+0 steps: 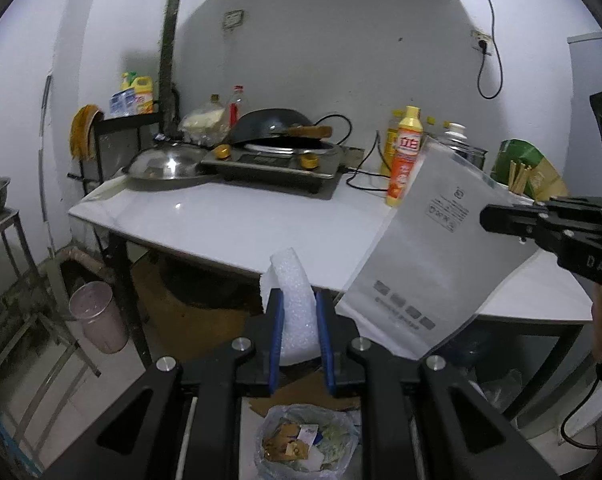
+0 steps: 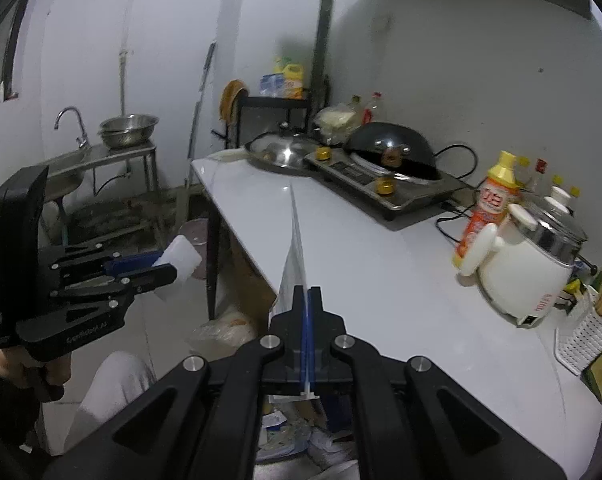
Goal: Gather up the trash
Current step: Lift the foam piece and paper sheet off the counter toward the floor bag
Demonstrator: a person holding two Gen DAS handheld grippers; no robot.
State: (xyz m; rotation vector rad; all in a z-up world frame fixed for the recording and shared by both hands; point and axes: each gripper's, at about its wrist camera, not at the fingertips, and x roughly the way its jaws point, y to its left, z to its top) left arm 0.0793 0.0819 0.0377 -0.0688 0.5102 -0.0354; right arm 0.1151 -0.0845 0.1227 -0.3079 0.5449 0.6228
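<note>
Trash is already in both grippers: the left gripper (image 1: 299,336) is clamped on a white piece of bubbly foam wrap (image 1: 291,300), and the right gripper (image 2: 308,320) is pressed fully closed on a flat, frosted plastic zip bag with grey printing (image 1: 429,256), which hangs edge-on in its own view. Both pieces are held in the air off the front edge of the white worktop (image 1: 229,224), over the floor.

Directly beneath the left gripper sits a bin lined with a clear plastic bag (image 1: 307,440), already holding paper scraps and cardboard. The step in hand looks like the drop. To do it well, I'd bring each piece squarely over the bin mouth and low before letting go, since foam and a light bag will both drift sideways. The wide zip bag would go in more surely corner-first.

A pink plastic bucket (image 1: 99,316) stands by the black table leg (image 1: 123,280), well apart from the lined bin. Back on the worktop are a yellow-capped orange detergent bottle (image 1: 405,156), a black wok on a cooktop (image 1: 273,128) and a steel lid (image 1: 165,164), none in the way. The two grippers are near each other, so the bag could brush the left one.
</note>
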